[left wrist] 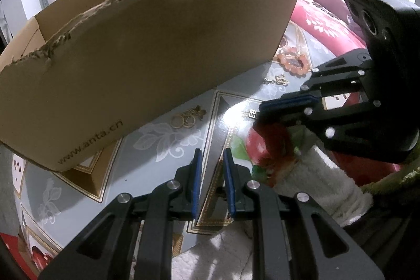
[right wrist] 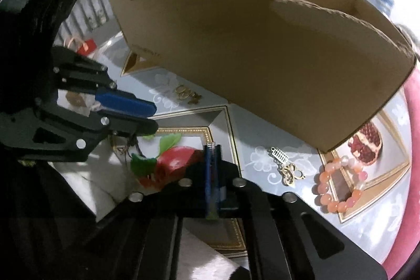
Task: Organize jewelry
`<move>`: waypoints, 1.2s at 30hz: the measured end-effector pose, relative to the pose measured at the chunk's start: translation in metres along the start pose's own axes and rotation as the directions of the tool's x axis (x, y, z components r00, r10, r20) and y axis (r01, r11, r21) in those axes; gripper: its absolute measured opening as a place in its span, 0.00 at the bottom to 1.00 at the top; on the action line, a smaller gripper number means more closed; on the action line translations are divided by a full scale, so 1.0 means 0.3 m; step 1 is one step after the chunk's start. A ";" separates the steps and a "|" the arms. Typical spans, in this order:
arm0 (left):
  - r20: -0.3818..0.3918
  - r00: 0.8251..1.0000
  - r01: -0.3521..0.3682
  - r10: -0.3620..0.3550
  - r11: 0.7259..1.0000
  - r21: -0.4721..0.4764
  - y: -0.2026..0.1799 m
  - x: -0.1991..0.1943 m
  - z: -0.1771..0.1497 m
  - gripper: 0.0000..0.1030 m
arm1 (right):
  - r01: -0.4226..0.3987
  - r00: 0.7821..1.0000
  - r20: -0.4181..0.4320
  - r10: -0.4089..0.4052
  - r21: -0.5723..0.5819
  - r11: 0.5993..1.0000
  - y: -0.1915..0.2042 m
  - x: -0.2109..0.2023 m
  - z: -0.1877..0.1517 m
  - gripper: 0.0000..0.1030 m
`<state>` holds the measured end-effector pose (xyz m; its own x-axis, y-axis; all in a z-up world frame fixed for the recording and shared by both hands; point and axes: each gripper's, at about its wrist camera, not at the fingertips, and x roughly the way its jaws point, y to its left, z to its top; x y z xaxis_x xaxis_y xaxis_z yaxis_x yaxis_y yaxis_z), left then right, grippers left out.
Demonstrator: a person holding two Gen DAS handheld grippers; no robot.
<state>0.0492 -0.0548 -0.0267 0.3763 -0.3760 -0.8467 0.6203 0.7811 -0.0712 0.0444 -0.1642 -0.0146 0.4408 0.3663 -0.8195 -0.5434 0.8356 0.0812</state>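
The cardboard box fills the upper half of both views, its torn top edge ragged and fibrous, its plain brown wall leaning over the table. The glossy tabletop is printed with white flowers, gold-trimmed panels and red fruit.

In the left wrist view, the left gripper sits at six o'clock, its blue pads parallel with a narrow gap and nothing between them. Bare table lies just ahead of its tips, and the box's lower edge closes the way at ten o'clock. A cluster of gold rings lies right at the foot of the box, near centre.

The right gripper points down at the table in its own view, blue pads pressed flat together. Whether anything is caught between them I can't tell. In the left wrist view it comes in from three o'clock, its tips beside a small silver grid-shaped charm.

In the right wrist view, that silver charm lies at four o'clock. Just below it is a gold openwork pendant, nearly touching it. Further toward four o'clock is the round bracelet of smooth orange-pink beads, apart from the box. The open strip of table runs between the box's base and the grippers.
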 end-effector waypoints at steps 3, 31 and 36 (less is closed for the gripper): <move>0.003 1.000 0.001 -0.001 1.000 -0.005 0.004 0.001 0.000 0.15 | -0.003 1.000 0.008 0.003 0.044 0.999 -0.027 -0.005 -0.006 0.00; 0.015 1.000 -0.011 0.012 0.999 -0.035 0.026 -0.015 -0.006 0.15 | 0.049 0.998 0.025 -0.052 0.096 0.994 -0.015 -0.019 -0.004 0.00; 0.019 1.000 -0.009 0.010 0.999 -0.034 0.021 -0.018 -0.001 0.15 | 0.048 0.997 0.051 -0.056 0.145 0.988 -0.054 -0.059 -0.012 0.00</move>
<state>0.0510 -0.0476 -0.0228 0.3959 -0.3777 -0.8370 0.5928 0.8013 -0.0812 0.0427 -0.1858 -0.0035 0.5069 0.3392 -0.7925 -0.4122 0.9028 0.1228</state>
